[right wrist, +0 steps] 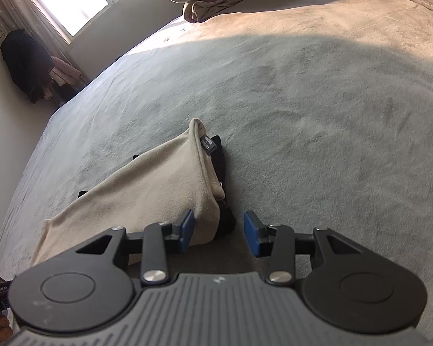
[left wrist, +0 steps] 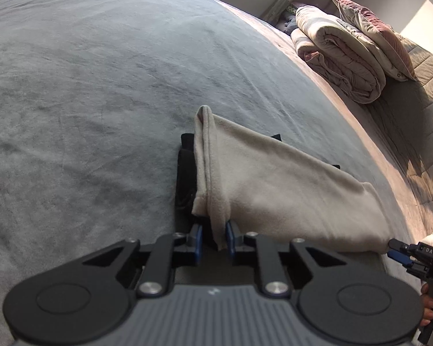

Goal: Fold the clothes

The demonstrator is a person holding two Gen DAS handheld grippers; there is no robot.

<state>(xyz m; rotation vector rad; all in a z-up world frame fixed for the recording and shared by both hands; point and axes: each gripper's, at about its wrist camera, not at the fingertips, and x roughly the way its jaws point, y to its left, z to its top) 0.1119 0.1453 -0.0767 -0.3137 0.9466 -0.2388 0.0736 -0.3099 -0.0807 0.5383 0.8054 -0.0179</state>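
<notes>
cream fleece folded over, both grippers at its near end

the cream fleece garment (left wrist: 288, 184) lies on the grey plush bedspread (left wrist: 86, 101) as a long, narrow, doubled-over strip, so at least one fold looks done. its rolled hem forms a soft rounded loop at the far end, and a small dark label (right wrist: 209, 144) sits just inside that loop. beneath it a black garment (left wrist: 186, 173) peeks out along one edge and at a few corners; what that piece is, and whether it is folded, is hard to tell because most of it is covered.

the left gripper (left wrist: 213, 236) has its blue-padded fingers drawn in close with a hanging flap of the cream fleece between them, apparently pinched, though there is a small gap on one side. the right gripper (right wrist: 220, 230) is spread wide, one pad touching the fleece edge, the other over bare bedspread, holding nothing.

what seems left: bringing the strip end to end into a compact bundle, then dealing with the black piece below.

the fleece is thick, matte and nappy, and holds rounded creases rather than sharp ones. the bedspread is short-piled and shows brush marks. a rolled quilted duvet (left wrist: 337, 57) and a pink pillow (left wrist: 372, 34) rest well apart at the bed's head.
</notes>
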